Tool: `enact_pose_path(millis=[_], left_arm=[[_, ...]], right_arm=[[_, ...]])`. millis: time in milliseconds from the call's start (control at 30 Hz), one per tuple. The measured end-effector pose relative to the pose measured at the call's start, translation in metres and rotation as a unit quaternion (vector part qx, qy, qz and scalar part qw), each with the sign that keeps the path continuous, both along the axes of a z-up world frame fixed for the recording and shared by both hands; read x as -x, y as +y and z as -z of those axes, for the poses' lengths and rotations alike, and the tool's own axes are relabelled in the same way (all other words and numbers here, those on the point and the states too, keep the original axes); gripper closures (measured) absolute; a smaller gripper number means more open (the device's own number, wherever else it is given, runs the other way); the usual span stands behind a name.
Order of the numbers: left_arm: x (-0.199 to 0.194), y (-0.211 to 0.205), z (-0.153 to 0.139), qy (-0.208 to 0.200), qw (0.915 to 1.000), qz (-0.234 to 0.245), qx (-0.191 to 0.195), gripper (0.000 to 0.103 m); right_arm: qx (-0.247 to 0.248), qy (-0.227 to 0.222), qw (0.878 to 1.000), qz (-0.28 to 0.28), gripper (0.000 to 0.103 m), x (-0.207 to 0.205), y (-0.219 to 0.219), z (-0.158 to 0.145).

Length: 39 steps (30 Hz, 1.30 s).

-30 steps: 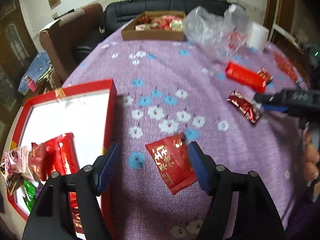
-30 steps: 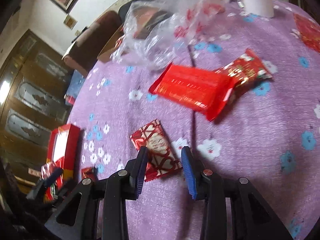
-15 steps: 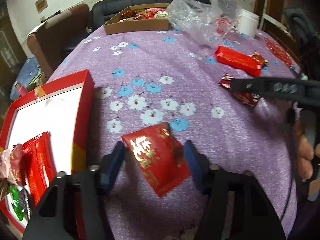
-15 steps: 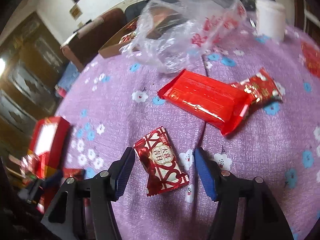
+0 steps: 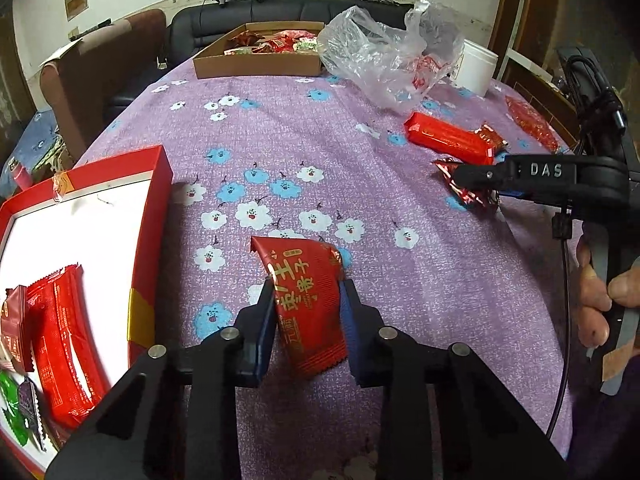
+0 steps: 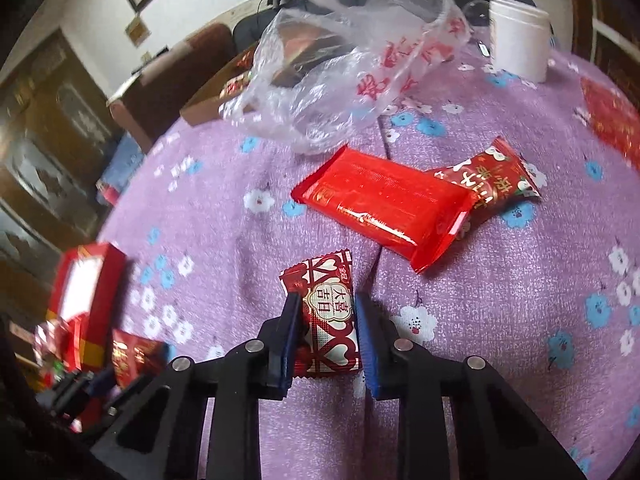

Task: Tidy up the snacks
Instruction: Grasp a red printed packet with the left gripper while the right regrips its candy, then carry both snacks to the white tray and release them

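Pinching both at once: your left gripper (image 5: 307,312) has just closed on the red gold-lettered packet (image 5: 306,304) beside the red tray (image 5: 154,200), right gripper (image 6: 325,328) just clamped the heart-print candy (image 6: 328,316) near the long red pack (image 6: 384,204), both flat on the tablecloth (image 5: 320,152), ready for lifting.

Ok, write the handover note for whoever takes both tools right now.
Left tool: jaws have just closed on the red packet with gold characters, on the purple cloth beside the red tray.
Right tool: jaws have just closed on the heart-pattern candy, near the long red bar and the snowman-print packet.
Done: several snacks already lie in the red tray, among them a red wrapper.
Left: probably carry both gripped packets to the tray, then fetch the bar, the snowman-print packet and a red packet at the far right edge.
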<state>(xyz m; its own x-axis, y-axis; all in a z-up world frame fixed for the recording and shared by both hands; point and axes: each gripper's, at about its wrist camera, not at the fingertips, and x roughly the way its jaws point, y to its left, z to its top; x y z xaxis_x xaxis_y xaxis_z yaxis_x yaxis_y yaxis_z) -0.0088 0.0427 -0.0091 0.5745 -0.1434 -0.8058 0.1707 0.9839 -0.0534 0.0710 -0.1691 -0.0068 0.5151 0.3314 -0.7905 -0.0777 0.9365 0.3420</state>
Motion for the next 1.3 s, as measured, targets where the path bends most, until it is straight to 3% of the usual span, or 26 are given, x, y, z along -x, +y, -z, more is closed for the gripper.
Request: enact_pose_path(millis=[233, 533, 800, 967, 1133, 1300], left_arm=[[0.010, 0.009, -0.024, -0.027, 0.9994, 0.000, 0.024, 0.076], [0.034, 0.050, -0.063, -0.088, 0.9955, -0.033, 0.015, 0.076], [0.053, 0.111, -0.067, -0.104, 0.9906, -0.089, 0.004, 0.076], [0.059, 0.161, -0.064, -0.100, 0.9845, -0.144, 0.002, 0.076], [0.065, 0.195, -0.061, -0.105, 0.9774, -0.183, -0.009, 0.076], [0.070, 0.217, -0.054, -0.102, 0.9736, -0.204, -0.004, 0.076]], right_arm=[[-0.031, -0.013, 0.999, 0.004, 0.076, 0.001, -0.003, -0.006], [-0.051, -0.031, 0.998, 0.027, 0.076, 0.008, -0.018, -0.014], [-0.138, -0.010, 0.990, 0.017, 0.076, 0.005, -0.026, -0.005], [-0.176, 0.004, 0.984, -0.031, 0.076, 0.007, 0.011, -0.006], [-0.183, 0.017, 0.976, -0.116, 0.077, 0.019, 0.090, -0.019], [-0.192, 0.021, 0.960, -0.201, 0.077, 0.035, 0.181, -0.034]])
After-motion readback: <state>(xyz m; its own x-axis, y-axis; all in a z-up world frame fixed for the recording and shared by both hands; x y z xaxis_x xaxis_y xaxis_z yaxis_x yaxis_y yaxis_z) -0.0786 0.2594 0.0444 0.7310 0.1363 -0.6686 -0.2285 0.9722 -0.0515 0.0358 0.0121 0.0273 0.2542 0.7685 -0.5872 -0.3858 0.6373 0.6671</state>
